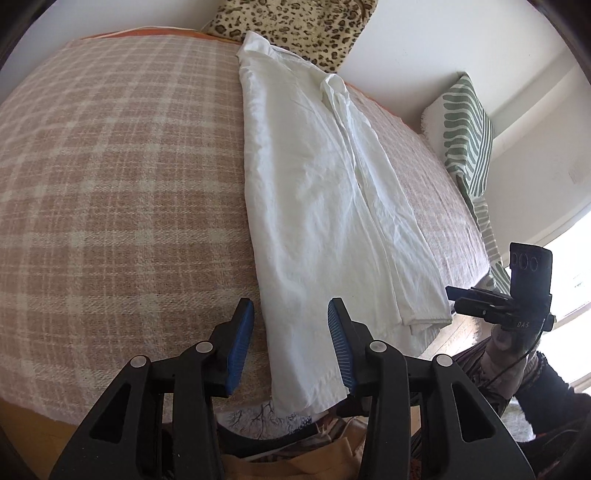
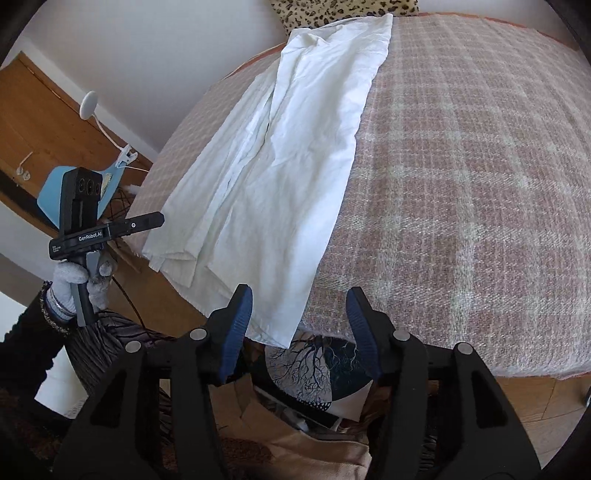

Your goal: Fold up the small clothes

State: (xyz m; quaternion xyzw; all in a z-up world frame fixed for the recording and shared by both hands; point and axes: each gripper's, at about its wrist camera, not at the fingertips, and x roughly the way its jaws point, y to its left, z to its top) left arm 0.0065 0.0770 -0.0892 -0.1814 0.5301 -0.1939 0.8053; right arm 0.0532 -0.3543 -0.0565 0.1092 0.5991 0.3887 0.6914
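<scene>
A long white crumpled cotton garment (image 1: 314,206) lies folded in a narrow strip on the bed with the pink checked woolly blanket (image 1: 110,177), its near end hanging over the bed's near edge. The left claw (image 1: 291,347) and the right claw (image 2: 299,332) are both spread and hold nothing. I think the next fold goes end to end, so each claw must pinch a near corner. The far end near the leopard-spotted pillow (image 1: 295,26) is hard to make out.
</scene>
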